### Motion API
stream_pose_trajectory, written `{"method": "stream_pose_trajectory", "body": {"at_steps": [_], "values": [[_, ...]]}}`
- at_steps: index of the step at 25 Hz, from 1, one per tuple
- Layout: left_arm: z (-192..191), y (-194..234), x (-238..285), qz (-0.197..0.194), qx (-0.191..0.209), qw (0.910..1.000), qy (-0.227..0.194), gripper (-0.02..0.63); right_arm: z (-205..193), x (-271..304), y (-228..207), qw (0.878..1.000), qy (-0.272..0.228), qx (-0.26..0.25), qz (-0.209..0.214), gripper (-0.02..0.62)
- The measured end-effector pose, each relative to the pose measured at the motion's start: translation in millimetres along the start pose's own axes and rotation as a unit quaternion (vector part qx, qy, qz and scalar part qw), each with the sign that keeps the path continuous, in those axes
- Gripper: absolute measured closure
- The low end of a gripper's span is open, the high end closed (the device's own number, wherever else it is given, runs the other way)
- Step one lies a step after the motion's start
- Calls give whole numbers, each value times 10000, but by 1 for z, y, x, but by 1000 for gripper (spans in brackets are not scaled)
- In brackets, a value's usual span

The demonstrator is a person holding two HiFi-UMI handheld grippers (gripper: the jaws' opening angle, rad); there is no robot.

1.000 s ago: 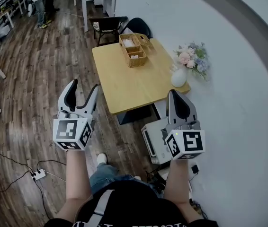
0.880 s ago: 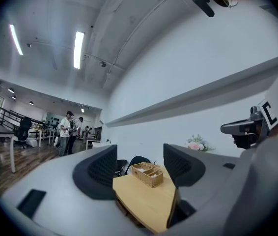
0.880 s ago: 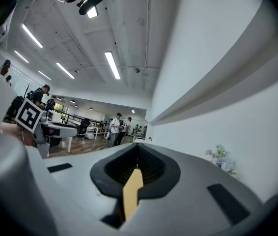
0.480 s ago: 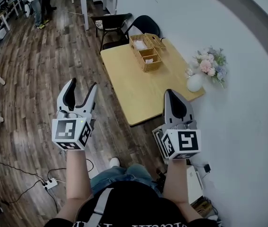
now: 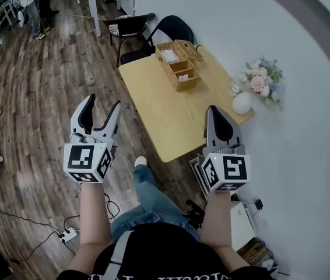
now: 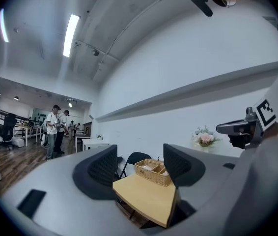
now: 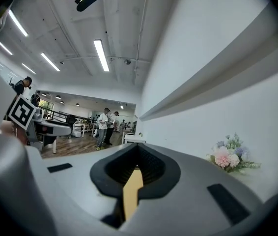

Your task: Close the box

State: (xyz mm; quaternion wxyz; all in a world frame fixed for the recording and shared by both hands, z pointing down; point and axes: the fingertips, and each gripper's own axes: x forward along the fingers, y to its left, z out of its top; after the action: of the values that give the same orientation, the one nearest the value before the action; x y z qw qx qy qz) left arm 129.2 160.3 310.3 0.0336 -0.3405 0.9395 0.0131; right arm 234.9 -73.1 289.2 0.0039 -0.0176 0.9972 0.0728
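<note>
left gripper (image 5: 102,104) jaws apart and empty, right gripper (image 5: 218,112) jaws together, both held up well short of the wicker box (image 5: 175,66), at the far end of the table (image 5: 165,109), lid seemingly open

Seen from my remote station: the box (image 5: 176,63) sits at the far end of the surface (image 5: 165,118), with two chairs (image 5: 131,25) just behind that end. A vase of flowers (image 5: 242,101) stands on the surface's right edge, beside the wall. My left gripper (image 5: 102,104) hangs left of the surface, above the floor (image 5: 37,98). My right gripper (image 5: 214,111) is over the near right corner.
</note>
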Motion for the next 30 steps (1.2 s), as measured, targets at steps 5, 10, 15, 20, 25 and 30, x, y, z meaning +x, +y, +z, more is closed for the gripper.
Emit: {"method": "stream_pose_trajectory", "body": {"at_steps": [5, 10, 15, 20, 25, 30], "values": [[-13, 23, 34, -6, -88, 10000, 44, 325, -2, 43, -10, 9999, -112, 87, -94, 581], [-17, 47, 87, -263, 72, 9995, 138, 325, -16, 98, -17, 9994, -29, 232, -256, 581], [-27, 70, 150, -567, 130, 9979, 270, 325, -23, 153, -33, 9979, 34, 334, -546, 581], [-38, 88, 226, -1045, 136, 9933, 481, 325, -34, 201, -49, 9946, 234, 329, -957, 581], [-47, 82, 287, -1631, 175, 9846, 610, 325, -46, 232, -72, 9889, 367, 410, -1379, 581], [-59, 67, 326, -2026, 107, 9766, 709, 325, -55, 234, -92, 9826, 450, 391, -1761, 580]]}}
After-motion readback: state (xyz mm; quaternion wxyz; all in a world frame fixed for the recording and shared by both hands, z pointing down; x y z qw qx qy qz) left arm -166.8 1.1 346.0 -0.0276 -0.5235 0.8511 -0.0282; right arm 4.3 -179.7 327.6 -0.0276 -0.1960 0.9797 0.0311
